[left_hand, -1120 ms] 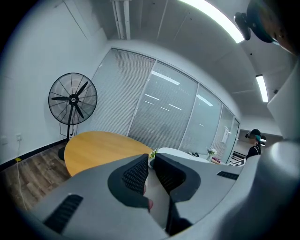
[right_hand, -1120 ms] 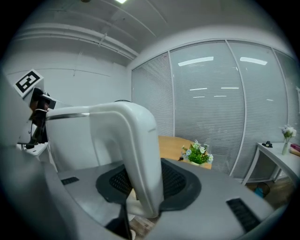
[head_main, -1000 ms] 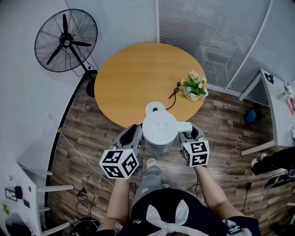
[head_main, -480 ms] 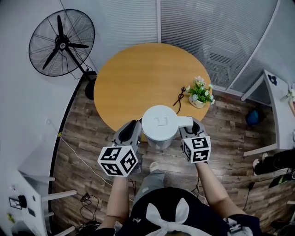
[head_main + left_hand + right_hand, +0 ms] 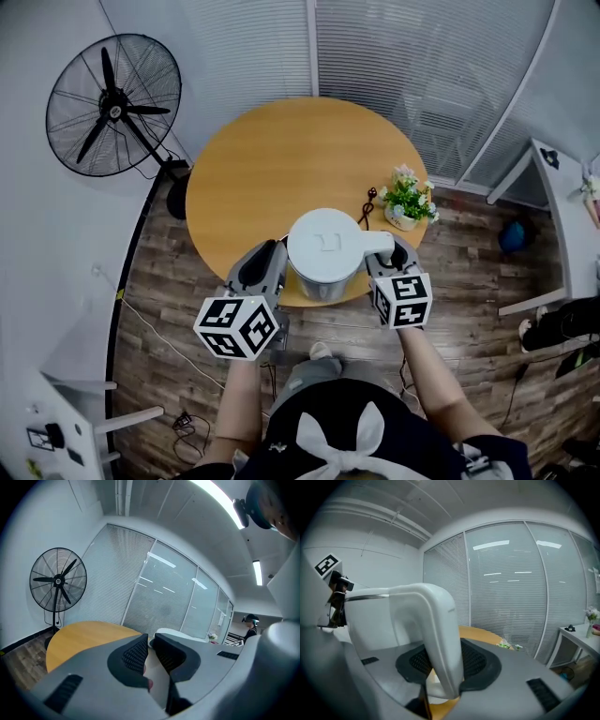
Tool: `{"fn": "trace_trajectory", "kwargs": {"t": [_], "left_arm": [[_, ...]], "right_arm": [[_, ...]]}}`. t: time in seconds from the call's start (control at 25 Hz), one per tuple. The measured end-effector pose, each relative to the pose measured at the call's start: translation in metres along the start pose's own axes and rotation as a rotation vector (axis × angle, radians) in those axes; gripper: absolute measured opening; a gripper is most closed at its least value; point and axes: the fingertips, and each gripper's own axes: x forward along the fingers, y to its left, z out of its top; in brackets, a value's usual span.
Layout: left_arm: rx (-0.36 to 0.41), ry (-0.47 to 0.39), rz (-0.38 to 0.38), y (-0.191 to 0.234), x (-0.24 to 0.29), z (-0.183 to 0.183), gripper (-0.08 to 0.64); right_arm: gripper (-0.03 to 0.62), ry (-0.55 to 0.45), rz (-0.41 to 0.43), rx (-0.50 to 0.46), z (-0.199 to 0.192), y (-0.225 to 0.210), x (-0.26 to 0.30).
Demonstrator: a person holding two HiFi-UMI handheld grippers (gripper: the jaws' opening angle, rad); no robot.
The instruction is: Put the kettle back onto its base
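left claw (image 5: 269, 257): jaws nearly together | right claw (image 5: 394, 251): jaws clamped

The kettle (image 5: 325, 246) looked like smooth white plastic with a soft sheen. The round worktop (image 5: 272, 159) was smooth, matt, honey-toned wood; at its 7 o'clock, the floor (image 5: 169, 281) showed dark grained planks. The right gripper (image 5: 445, 665) had a matt grey plastic body and black ribbed pads (image 5: 477, 660).
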Motion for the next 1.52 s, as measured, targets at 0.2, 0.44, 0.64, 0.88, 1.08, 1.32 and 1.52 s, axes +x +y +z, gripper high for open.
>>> {"fn": "trace_trajectory", "kwargs": {"t": [0.2, 0.44, 0.64, 0.88, 1.08, 1.32, 1.52], "left_arm": [[0.01, -0.009, -0.026, 0.003, 0.015, 0.013, 0.062], [0.012, -0.026, -0.03, -0.003, 0.032, 0.024, 0.061], [0.016, -0.035, -0.01, -0.003, 0.043, 0.034, 0.061], [0.01, -0.066, 0.012, -0.003, 0.054, 0.05, 0.061], [-0.004, -0.068, 0.015, 0.002, 0.067, 0.053, 0.061], [-0.004, -0.052, 0.022, 0.005, 0.082, 0.051, 0.061], [-0.009, -0.026, 0.025, 0.005, 0.094, 0.041, 0.061]], "right_arm": [[0.143, -0.018, -0.021, 0.011, 0.011, -0.008, 0.01], [0.143, -0.026, -0.017, 0.02, 0.021, -0.022, 0.018], [0.143, -0.029, -0.002, 0.018, 0.033, -0.03, 0.03], [0.143, -0.043, 0.023, 0.003, 0.052, -0.038, 0.044], [0.144, -0.045, 0.028, 0.003, 0.056, -0.045, 0.058], [0.144, -0.033, 0.033, 0.015, 0.05, -0.053, 0.068], [0.144, -0.016, 0.04, 0.026, 0.04, -0.062, 0.075]]}}
